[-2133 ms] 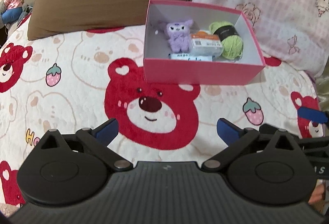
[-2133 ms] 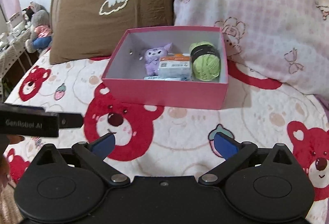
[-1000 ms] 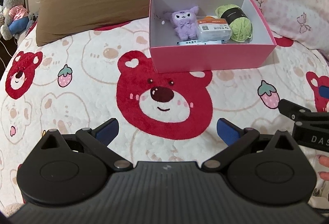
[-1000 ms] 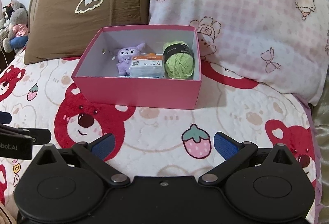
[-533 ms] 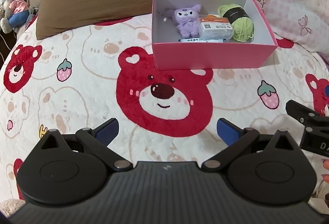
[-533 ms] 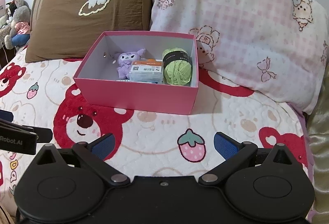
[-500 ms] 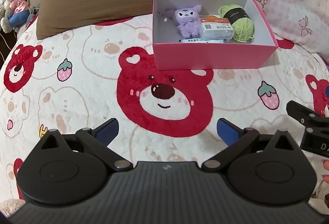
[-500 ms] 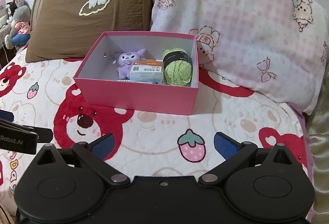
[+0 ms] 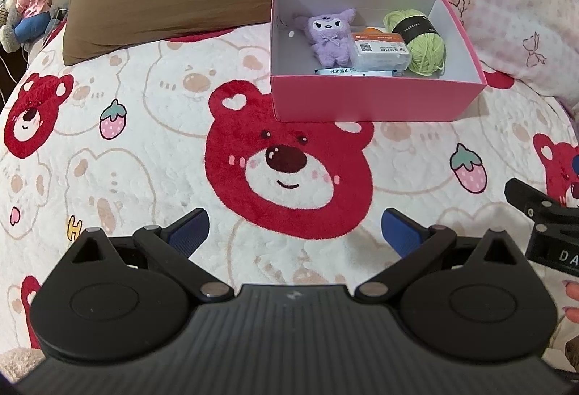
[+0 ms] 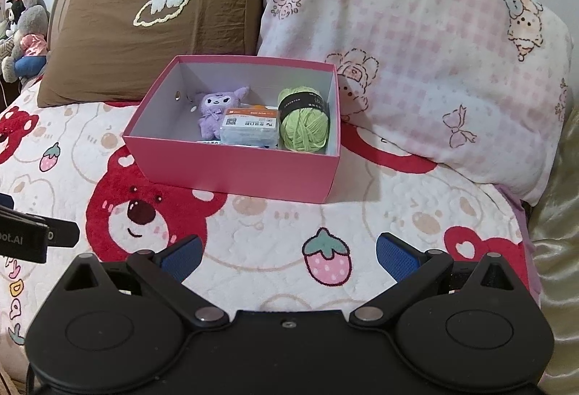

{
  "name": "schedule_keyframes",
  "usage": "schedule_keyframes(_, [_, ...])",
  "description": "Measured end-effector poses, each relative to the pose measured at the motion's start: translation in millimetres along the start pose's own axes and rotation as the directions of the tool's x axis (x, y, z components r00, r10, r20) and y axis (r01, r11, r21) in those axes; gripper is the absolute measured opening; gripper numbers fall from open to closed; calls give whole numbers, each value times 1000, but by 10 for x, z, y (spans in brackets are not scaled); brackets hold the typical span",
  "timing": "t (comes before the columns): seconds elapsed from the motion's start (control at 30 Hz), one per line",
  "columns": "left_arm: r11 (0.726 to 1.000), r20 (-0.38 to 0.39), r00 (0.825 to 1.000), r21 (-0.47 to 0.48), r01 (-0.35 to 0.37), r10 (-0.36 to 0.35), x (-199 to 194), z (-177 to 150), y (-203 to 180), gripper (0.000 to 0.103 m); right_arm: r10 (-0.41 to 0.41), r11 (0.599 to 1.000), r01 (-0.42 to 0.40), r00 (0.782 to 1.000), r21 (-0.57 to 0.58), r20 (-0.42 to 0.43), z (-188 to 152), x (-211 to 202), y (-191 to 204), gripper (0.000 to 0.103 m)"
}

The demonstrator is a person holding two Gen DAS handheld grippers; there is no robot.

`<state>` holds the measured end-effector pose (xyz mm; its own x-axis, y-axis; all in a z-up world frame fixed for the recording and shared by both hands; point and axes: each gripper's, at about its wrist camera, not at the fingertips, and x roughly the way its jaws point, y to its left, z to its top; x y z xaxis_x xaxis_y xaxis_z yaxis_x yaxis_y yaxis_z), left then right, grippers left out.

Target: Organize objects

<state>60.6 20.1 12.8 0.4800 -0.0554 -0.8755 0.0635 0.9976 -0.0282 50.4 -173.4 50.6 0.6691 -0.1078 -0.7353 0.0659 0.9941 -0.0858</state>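
Bedspread (image 9: 144, 127) near the pillows carries the pink box (image 9: 372, 101), which holds a purple plush (image 9: 331, 36), a small packet (image 9: 380, 51) and green yarn (image 9: 425, 47). Left gripper (image 9: 295, 230) and right gripper (image 10: 287, 257) hang spread and empty, well short of the box.

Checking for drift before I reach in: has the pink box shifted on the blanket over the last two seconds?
No. The pink box sits with its near wall just above the big red bear face, same as earlier; only the cameras moved.

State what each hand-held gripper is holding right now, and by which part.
Nothing is held. The left hand-held gripper and right hand-held gripper are both open and empty above the blanket, short of the pink box.
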Motion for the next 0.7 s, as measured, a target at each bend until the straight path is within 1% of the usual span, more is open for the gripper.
schedule_keyframes(0.6, [1000,-3,1000,9,-2,2,-33,2,14,103,-11,1000,12,1000,-7,11,-7,-108,23,103])
schedule_keyframes(0.7, [1000,-1,1000,24,-8,8,-39,5,16,103,-15,1000,15,1000,-6,16,-2,-136,36,103])
